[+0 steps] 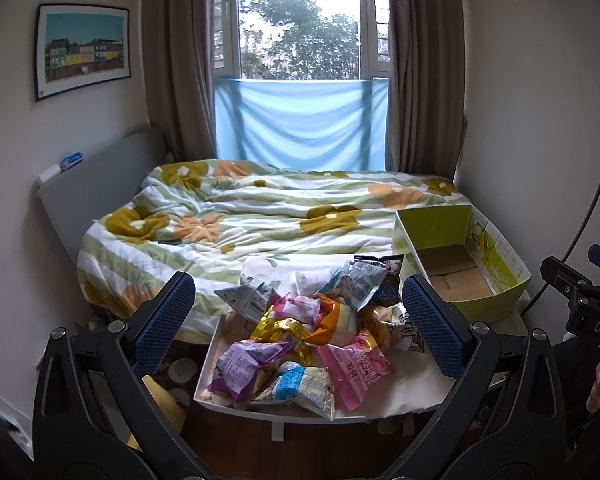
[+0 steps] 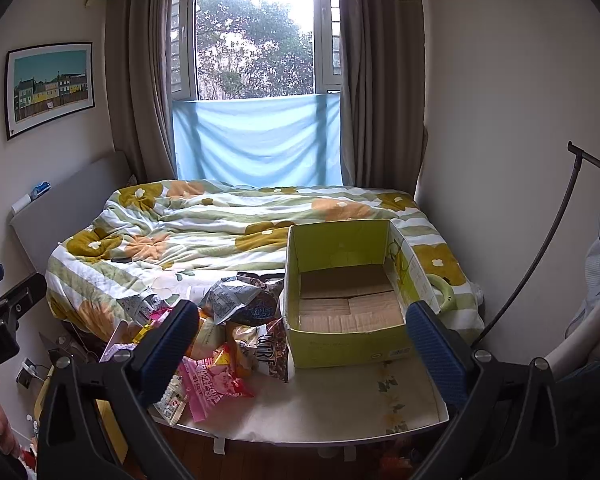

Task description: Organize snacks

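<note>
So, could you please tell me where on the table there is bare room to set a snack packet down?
The table is bare along its near edge, in front of the green box and right of the pink packet. The box floor is empty too. The table's left side is crowded with the snack pile, which reaches up to the box.

Each handheld gripper, left gripper (image 1: pixel 298 318) and right gripper (image 2: pixel 302 338), has black plastic arms with triangular cutouts, round silver screws near the tips, and blue dimpled pads (image 1: pixel 166 320), with white lettering on the body beside the snack table (image 2: pixel 340 412).
</note>
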Demonstrator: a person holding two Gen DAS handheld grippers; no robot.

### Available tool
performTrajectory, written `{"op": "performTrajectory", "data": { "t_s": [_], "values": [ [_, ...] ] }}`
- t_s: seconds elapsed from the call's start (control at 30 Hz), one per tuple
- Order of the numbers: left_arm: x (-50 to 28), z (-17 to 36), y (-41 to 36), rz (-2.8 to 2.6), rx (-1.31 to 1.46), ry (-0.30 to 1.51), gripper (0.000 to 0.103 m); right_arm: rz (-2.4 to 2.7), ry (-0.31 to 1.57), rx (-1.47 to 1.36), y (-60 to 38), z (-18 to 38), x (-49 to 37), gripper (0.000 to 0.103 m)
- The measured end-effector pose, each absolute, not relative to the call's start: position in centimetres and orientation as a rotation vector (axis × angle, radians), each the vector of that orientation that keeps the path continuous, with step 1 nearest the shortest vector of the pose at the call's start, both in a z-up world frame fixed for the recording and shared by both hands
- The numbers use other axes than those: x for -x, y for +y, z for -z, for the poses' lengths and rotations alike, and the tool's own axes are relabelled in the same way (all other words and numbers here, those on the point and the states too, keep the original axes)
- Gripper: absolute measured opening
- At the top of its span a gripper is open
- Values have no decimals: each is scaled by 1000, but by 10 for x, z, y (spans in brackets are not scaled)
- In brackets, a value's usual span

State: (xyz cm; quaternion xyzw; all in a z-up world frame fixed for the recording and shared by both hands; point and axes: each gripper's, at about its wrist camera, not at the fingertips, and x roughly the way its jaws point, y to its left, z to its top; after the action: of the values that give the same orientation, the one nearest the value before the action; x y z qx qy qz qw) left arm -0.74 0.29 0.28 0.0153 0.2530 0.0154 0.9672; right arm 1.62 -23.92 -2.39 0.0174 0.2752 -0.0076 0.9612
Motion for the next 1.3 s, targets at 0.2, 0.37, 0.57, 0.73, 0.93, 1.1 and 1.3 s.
{"op": "performTrajectory", "data": {
  "t_s": [0.2, 0.37, 0.57, 0.73, 0.93, 1.1, 1.3],
  "values": [
    [8, -2, 3, -31, -30, 511, 103, 16, 559, -33, -239, 24, -17, 103],
    [8, -1, 3, -29, -29, 512, 103, 16, 561, -33, -238, 25, -17, 103],
    [7, 0, 4, -30, -29, 514, 103, 17, 561, -33, -237, 25, -18, 103],
    [7, 0, 5, -29, -27, 515, 103, 15, 562, -33, -237, 25, -18, 103],
    [7, -1, 5, -28, -26, 515, 103, 15, 563, -33, -235, 31, -17, 103],
    [7, -1, 4, -24, -24, 516, 103, 14, 565, -34, -235, 29, -18, 103],
    [6, 1, 4, -25, -23, 519, 103, 13, 566, -34, -233, 30, -18, 103]
  ]
}}
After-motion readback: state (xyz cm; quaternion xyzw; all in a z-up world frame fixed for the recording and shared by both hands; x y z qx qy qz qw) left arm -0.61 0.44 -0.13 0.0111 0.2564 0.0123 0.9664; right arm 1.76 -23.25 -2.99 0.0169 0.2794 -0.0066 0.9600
